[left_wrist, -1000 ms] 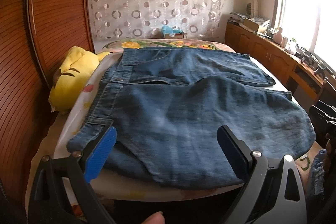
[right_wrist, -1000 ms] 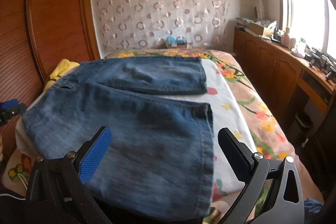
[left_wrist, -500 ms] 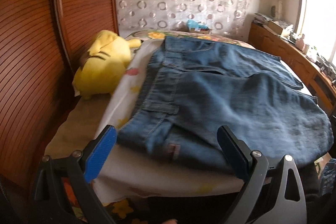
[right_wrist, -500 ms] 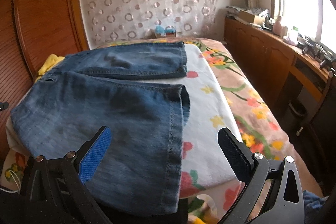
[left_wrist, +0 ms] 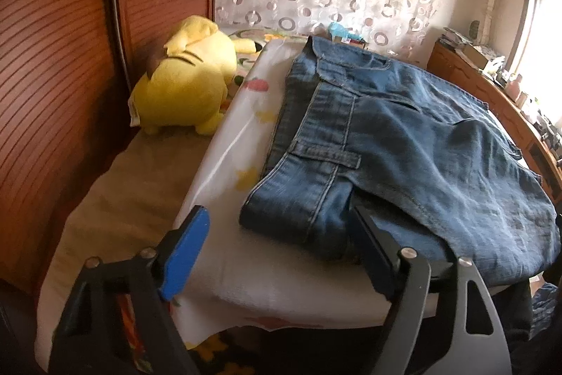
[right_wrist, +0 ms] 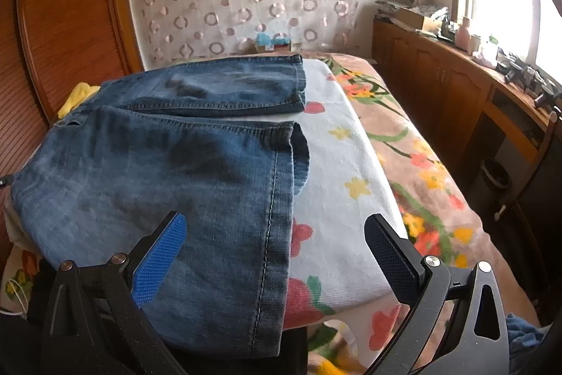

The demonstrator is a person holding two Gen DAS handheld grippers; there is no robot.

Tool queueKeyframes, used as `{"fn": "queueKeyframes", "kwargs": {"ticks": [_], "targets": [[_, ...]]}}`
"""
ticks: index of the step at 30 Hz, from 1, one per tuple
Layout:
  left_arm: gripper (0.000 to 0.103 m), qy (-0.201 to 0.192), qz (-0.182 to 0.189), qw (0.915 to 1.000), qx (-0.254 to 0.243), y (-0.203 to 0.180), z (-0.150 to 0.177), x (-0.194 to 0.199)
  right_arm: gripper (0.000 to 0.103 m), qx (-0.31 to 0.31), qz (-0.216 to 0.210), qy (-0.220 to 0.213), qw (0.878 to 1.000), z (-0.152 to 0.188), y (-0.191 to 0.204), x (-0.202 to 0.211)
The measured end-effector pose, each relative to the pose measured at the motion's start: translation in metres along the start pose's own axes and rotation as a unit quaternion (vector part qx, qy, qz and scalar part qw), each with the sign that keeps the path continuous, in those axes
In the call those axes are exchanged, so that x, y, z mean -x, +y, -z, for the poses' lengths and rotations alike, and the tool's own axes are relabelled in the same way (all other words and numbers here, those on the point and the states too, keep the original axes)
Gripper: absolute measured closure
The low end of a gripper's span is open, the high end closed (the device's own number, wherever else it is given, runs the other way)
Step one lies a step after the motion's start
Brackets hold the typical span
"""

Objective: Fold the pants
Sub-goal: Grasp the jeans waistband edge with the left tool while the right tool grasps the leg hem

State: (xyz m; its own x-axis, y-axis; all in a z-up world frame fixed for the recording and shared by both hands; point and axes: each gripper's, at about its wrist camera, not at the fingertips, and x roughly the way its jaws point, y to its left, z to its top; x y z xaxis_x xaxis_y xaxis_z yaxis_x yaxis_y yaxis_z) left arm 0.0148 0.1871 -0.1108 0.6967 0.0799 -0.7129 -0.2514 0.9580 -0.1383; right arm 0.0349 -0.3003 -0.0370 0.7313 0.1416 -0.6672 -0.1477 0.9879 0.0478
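Observation:
Blue jeans [left_wrist: 404,136] lie folded on a white towel [left_wrist: 239,143] on the bed. In the left wrist view the near waistband corner [left_wrist: 298,199] sits between the jaws of my left gripper [left_wrist: 277,245]. Those jaws are closing. The blue left pad [left_wrist: 186,248] is still apart from the denim, and the dark right finger [left_wrist: 368,245] rests against the fold's edge. In the right wrist view the jeans [right_wrist: 158,171] end in a leg hem [right_wrist: 277,199]. My right gripper [right_wrist: 275,255] stands open just above that hem at the bed's near edge.
A yellow plush toy [left_wrist: 186,86] lies left of the jeans against a slatted wooden panel [left_wrist: 52,76]. The floral blanket [right_wrist: 421,164] spreads right of the towel [right_wrist: 337,164]. Wooden cabinets [right_wrist: 439,86] with clutter line the window side, with a bin [right_wrist: 495,174] below.
My left gripper has swung left and down to the waistband corner, and its jaws have narrowed. The right gripper has sunk slightly toward the leg hem and stays open.

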Motion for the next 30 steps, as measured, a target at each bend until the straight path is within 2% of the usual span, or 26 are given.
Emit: {"fn": "queueKeyframes", "kwargs": {"ticks": [3,6,10,20,24,30], "targets": [[0.036,0.007,0.001,1.0000,0.001,0.002,0.003,-0.006,0.000,0.002,-0.002,0.007,1.000,0.001,0.001,-0.003],[0.051,0.012,0.015,0.9998,-0.002,0.001,0.006,-0.008,0.000,0.006,-0.002,0.013,1.000,0.001,0.003,-0.005],[0.059,0.008,0.016,0.9998,-0.008,0.000,0.006,-0.006,0.000,0.010,-0.006,0.017,1.000,0.001,0.005,-0.005],[0.059,0.011,0.008,0.9997,-0.018,-0.001,0.005,-0.011,0.001,0.026,-0.018,0.039,0.999,0.008,-0.001,0.001],[0.059,0.009,0.005,0.9997,-0.020,-0.002,0.005,-0.011,0.008,0.028,-0.031,0.049,0.998,0.013,-0.003,0.000],[0.062,0.009,0.003,0.9997,-0.023,-0.002,0.004,-0.011,0.029,0.028,-0.050,0.061,0.996,0.014,-0.004,-0.003]]}}
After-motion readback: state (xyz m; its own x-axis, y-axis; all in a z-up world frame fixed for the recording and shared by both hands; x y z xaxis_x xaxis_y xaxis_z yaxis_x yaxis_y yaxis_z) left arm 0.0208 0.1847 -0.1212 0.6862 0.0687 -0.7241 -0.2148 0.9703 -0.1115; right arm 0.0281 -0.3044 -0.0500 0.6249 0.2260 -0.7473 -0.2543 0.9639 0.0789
